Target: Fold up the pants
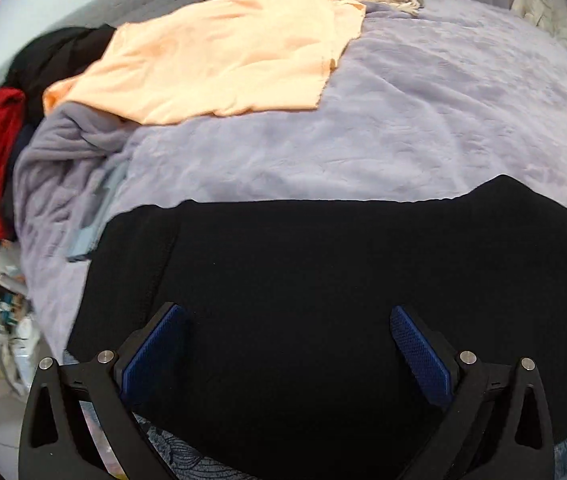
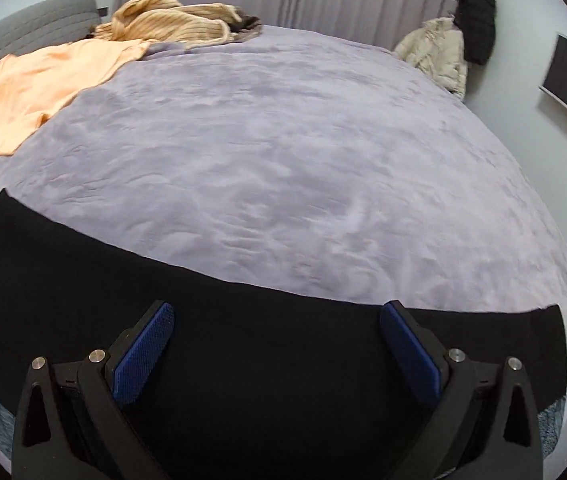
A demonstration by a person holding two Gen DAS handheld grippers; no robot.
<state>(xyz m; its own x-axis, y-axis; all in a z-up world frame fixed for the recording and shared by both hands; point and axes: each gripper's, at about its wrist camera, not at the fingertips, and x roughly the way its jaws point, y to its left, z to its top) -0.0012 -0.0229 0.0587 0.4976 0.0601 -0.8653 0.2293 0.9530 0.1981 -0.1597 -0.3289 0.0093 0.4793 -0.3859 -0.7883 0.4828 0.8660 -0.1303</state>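
The black pants (image 1: 323, 280) are being spanned beneath the left gripper (image 1: 289, 312) and right gripper (image 2: 277, 308), both spread wide and empty; matched edge grips are being advised.

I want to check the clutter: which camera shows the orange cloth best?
The left wrist view: the orange cloth lies almost whole on the purple blanket. The right wrist view shows it smaller, at the left edge.
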